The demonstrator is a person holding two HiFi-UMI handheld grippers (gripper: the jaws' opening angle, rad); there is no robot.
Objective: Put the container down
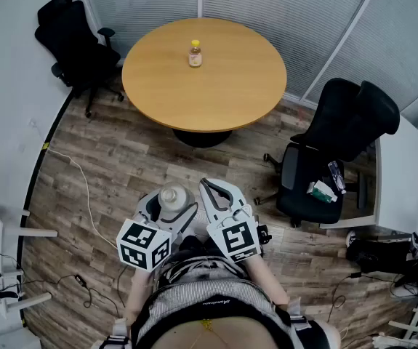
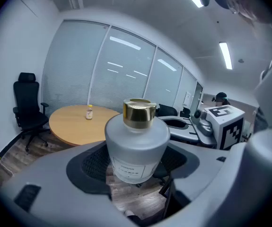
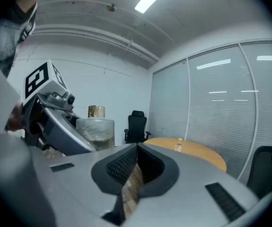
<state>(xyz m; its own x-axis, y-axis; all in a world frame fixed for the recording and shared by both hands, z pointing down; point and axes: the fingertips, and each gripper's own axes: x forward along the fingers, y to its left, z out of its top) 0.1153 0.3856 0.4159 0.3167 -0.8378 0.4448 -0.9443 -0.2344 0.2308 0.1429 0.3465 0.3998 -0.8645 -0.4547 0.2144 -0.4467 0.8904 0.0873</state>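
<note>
Left tool point(image 1: 171, 205) clenched on the frosted glass container with gold cap point(image 2: 136, 143), held upright in the air over the wood-plank floor point(image 1: 121, 158), well apart from the round wooden table point(image 1: 223, 93). Right tool point(image 1: 207, 187) just beside it, jaws together, empty. Small yellow-capped bottle point(image 1: 195, 53) stands toward the table's far edge.

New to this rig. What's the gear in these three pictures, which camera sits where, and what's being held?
No robot: a person carries a handheld gripper in each hand. The head view looks down from the person's head; the other two cameras ride on the grippers, looking along their fingers. The left gripper grips a frosted glass bottle with a gold cap. The right gripper is shut and empty. Ahead stands a round wooden table with one small yellow-capped bottle on it.
</note>
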